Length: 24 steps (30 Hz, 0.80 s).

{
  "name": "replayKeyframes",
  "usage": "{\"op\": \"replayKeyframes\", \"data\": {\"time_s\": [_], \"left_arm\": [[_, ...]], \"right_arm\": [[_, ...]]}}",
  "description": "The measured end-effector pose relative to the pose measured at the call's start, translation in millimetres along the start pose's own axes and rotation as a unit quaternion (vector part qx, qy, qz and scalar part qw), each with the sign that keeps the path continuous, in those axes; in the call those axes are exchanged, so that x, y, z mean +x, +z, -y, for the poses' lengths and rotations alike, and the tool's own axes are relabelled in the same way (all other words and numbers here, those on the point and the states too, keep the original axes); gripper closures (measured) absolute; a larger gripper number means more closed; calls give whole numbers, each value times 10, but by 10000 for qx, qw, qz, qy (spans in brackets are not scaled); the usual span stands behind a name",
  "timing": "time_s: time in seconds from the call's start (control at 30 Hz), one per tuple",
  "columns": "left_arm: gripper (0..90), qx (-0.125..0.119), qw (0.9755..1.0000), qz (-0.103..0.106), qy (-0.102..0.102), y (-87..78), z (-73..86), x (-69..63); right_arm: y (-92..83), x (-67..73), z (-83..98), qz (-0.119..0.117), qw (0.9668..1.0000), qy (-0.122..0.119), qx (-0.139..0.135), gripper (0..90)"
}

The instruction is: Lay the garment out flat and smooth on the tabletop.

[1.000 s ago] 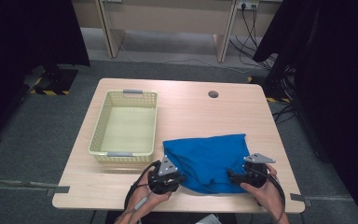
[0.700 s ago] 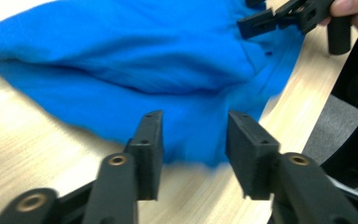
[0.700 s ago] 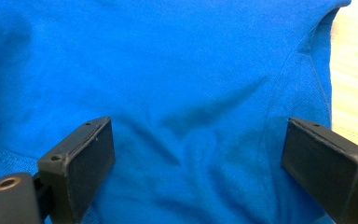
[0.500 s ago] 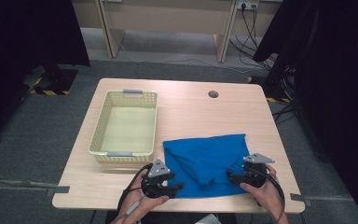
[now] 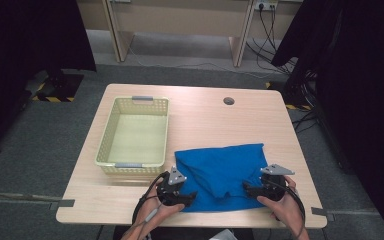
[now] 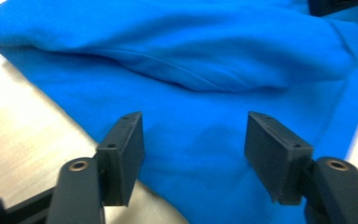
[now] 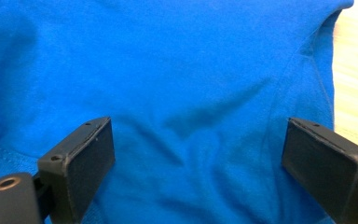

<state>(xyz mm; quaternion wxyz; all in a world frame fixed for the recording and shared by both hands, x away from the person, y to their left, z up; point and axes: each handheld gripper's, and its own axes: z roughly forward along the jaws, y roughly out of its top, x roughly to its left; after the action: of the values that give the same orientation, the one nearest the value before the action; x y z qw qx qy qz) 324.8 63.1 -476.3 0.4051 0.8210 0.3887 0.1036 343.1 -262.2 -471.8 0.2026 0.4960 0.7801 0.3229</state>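
**Blue garment, folded, at near edge of table, with two hand-held grippers**

Item 1. Blue garment [image 5: 223,172]: a folded piece of blue knit cloth lying flat on the wooden table [image 5: 205,115], at the near right part of the top, its near hem close to the table's front edge. A raised fold with a stitched seam runs across it in the left gripper view [image 6: 205,60]; the right gripper view shows smooth cloth with shallow creases and a seam line curving towards one corner [image 7: 191,84].

Item 2. Left gripper [image 5: 182,199]: held in the person's left hand at the garment's near left corner, low over the table. Its jaws stand apart, having just been opening; in the left gripper view [image 6: 193,151] blue cloth lies under the gap, and the pads do not press on it.

Item 3. Right gripper [image 5: 249,189]: held in the person's right hand at the garment's near right edge. Jaws spread wide in the right gripper view [image 7: 196,161], cloth lying flat beneath and between them, not pinched.

Item 4. Yellow-green plastic basket [image 5: 111,137]: lattice walls, grey handles at both short ends, standing just left of the garment.

Item 5. Round grommet [image 5: 228,101]: dark, set in the far part of the top.
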Motion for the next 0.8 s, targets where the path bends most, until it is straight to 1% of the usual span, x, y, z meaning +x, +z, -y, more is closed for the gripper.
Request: {"op": "replayKeyframes", "data": {"time_s": [0.07, 0.1, 0.13, 0.2, 0.23, 0.27, 0.37, 0.43, 0.47, 0.63, 0.77, 0.8], "left_arm": [[315, 19, 10000, -47, 73, 29, -19, -10], [296, 31, 9998, -84, 160, 45, -25, -20], [284, 38, 9995, -130, 292, 61, -26, -30], [259, 4, 9981, -255, 557, 97, -16, -58], [241, -13, 9977, -309, 600, 109, -9, -72], [233, -13, 9977, -309, 600, 109, -9, -72], [228, -17, 9978, -371, 556, 115, -11, -88], [227, -19, 9978, -393, 541, 115, -9, -93], [226, -19, 9978, -393, 541, 115, -9, -93], [226, -17, 9978, -386, 540, 115, -9, -91], [226, -18, 9978, -385, 538, 115, -9, -91], [226, -19, 9978, -385, 539, 115, -9, -91]], "right_arm": [[-5, 3, -3, -27, 10000, 4, -14, 97], [-9, 5, -4, -35, 10000, 5, -32, 97], [-16, 8, -5, -38, 10000, 8, -40, 97], [-32, 20, -9, -76, 9999, -3, -73, 96], [-42, 29, -13, -107, 9999, -21, -95, 97], [-42, 29, -13, -107, 9999, -21, -95, 97], [-77, 73, -28, -216, 9996, -27, -165, 96], [-106, 134, -42, -307, 9992, -136, -215, 96], [-106, 134, -42, -307, 9992, -136, -215, 96], [-158, 263, -56, -500, 9979, -303, -266, 94], [-173, 298, -56, -493, 9978, -346, -270, 94], [-191, 284, -30, -437, 9981, -334, -260, 94]]}}
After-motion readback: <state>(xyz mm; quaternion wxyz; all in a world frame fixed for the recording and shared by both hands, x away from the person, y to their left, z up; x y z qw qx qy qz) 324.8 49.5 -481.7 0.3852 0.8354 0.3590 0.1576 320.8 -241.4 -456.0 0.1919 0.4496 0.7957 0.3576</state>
